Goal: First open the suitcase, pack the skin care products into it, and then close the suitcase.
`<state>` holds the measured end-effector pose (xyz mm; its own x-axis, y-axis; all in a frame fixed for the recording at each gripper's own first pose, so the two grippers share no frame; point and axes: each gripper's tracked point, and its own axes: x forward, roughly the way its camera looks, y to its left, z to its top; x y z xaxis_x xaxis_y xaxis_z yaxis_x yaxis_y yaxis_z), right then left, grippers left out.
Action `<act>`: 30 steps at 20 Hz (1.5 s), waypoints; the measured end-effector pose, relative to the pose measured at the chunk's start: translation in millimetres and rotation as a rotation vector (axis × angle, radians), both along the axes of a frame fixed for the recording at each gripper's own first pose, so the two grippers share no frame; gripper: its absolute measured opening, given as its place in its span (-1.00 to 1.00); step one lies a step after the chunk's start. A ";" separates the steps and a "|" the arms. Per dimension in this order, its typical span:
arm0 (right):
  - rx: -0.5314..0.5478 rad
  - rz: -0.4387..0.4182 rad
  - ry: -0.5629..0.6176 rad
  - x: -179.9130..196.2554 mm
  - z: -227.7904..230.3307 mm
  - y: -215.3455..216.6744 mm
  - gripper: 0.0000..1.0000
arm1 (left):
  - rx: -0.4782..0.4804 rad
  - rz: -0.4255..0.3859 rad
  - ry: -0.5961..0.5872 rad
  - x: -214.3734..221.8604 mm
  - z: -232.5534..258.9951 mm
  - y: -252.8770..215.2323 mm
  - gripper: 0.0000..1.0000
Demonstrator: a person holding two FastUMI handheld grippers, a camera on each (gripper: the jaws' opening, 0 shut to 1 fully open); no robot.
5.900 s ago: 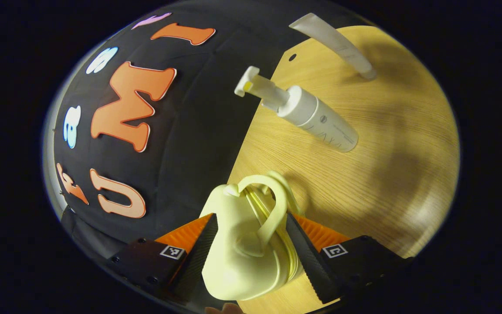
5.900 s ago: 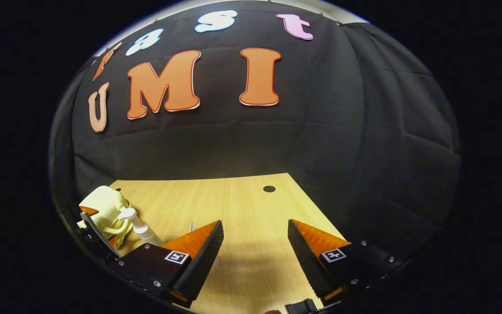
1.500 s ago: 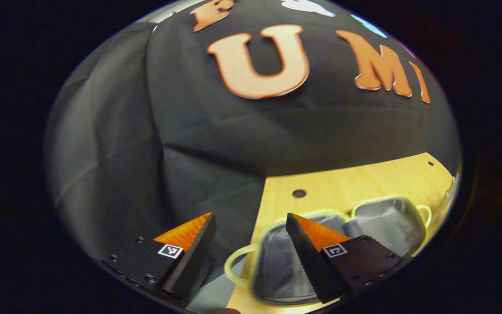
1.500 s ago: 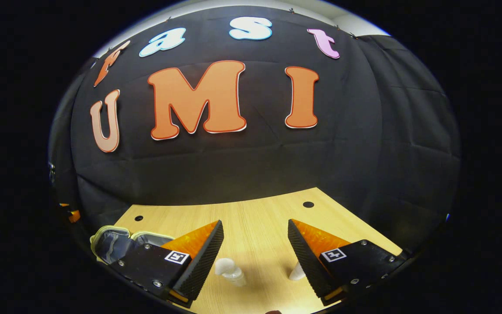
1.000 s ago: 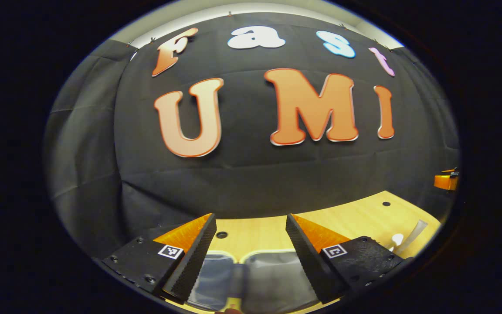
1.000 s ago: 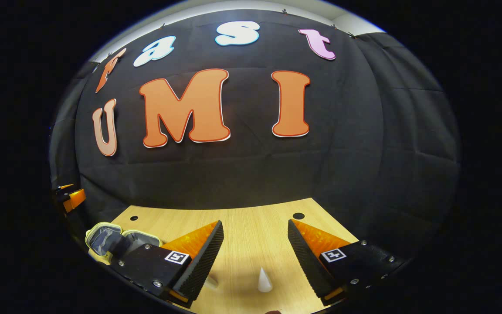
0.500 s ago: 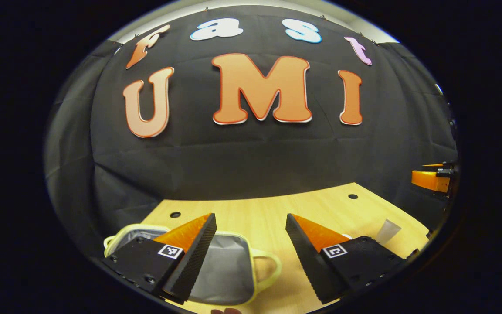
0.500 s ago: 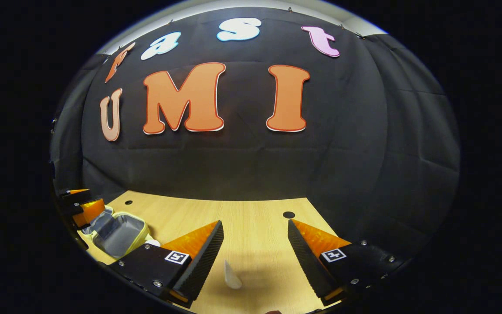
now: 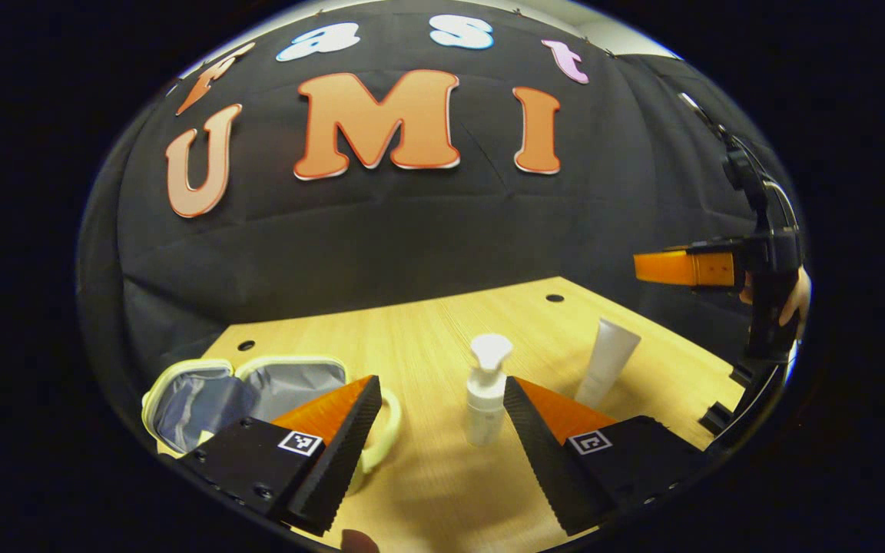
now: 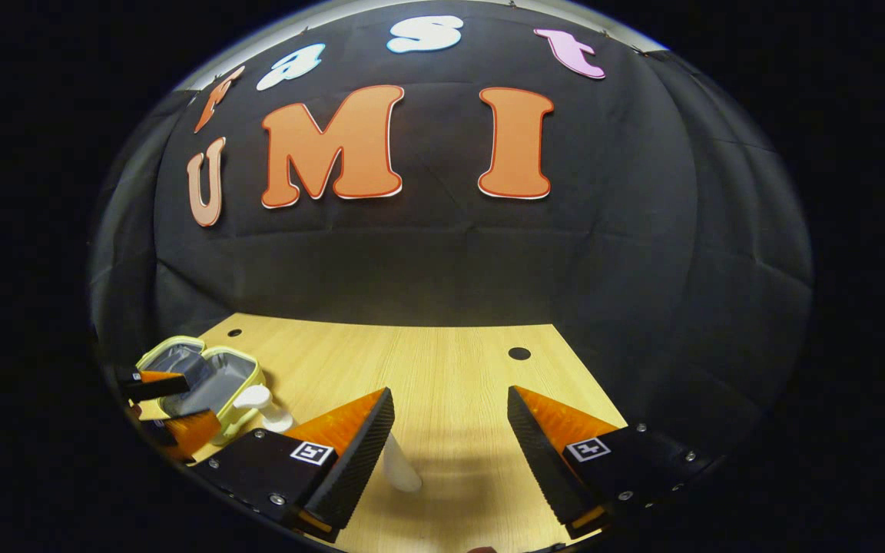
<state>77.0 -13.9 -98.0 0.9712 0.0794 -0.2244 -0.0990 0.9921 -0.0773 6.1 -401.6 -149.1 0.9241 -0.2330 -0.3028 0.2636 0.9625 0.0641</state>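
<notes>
In the left gripper view the left gripper (image 9: 442, 453) sits at the bottom of the frame, its jaws released and spread wide with nothing between them; through the gap, in the lower centre, stands a white pump bottle (image 9: 485, 390) upright on the pale wooden worktop (image 9: 427, 330); just to its right, in the centre right of the frame, a white tube (image 9: 608, 361) stands upright on its cap, apart from the bottle. The suitcase (image 9: 246, 395) (small, pale yellow, with a grey lining) lies open on the worktop in the lower left of the frame, both halves spread flat, one handle loop curving out beside the near finger. At the right edge of the same view the right gripper (image 9: 707, 268) hangs above the worktop, held by a hand (image 9: 792, 296).

In the right gripper view the right gripper (image 10: 450, 453) shows at the bottom with its jaws released and parted; the tube (image 10: 399, 465) stands just inside the left-hand finger, not pinched; the pump bottle (image 10: 267, 407) and the open suitcase (image 10: 204, 380) lie at the lower left, with the left gripper (image 10: 170, 407) beside the suitcase at the frame's edge.
</notes>
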 end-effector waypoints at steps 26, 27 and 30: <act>0.004 0.026 0.118 -15.0 -53.5 -25.6 0.89 | -0.071 0.066 0.192 70.5 -101.6 -47.7 0.19; 0.004 0.044 0.116 -17.9 -52.8 -18.2 0.89 | -0.060 0.058 0.185 69.2 -90.8 -45.2 0.19; -0.014 0.089 0.110 -23.9 -53.5 1.5 0.89 | -0.101 0.031 0.210 56.3 -60.3 -42.2 0.19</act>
<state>53.0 -12.4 -151.5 0.9300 0.1604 -0.3307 -0.1954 0.9778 -0.0754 62.4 -443.7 -209.5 0.8503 -0.2446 -0.4660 0.2314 0.9690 -0.0863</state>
